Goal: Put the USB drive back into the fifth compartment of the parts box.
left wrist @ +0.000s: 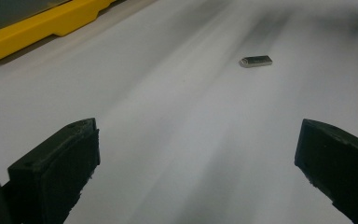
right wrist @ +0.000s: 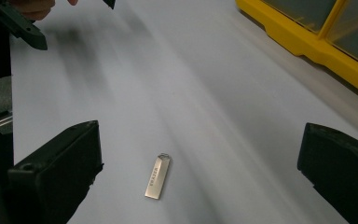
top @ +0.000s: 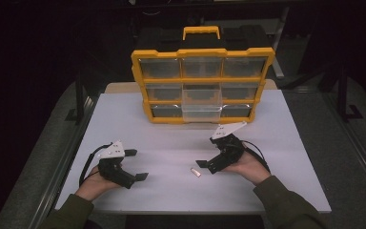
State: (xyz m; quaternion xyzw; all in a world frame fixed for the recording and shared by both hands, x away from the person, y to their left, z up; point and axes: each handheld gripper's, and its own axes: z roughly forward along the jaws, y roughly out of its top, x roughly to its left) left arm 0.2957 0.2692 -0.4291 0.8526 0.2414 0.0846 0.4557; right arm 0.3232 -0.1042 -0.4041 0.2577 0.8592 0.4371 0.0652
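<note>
Both jaws spread wide, the right hand-held gripper hovers just at three o'clock of the flash drive; the left hand-held gripper waits released at nine o'clock on the table.

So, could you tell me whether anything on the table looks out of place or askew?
In the yellow organizer, the middle-column drawers jut out past their neighbours. A small metal USB stick lies loose on the table.

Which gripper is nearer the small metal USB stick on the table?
Right. The right gripper sits open just beside the USB stick, which lies between its jaws' lines. The left gripper is open, farther off to the stick's left.
</note>
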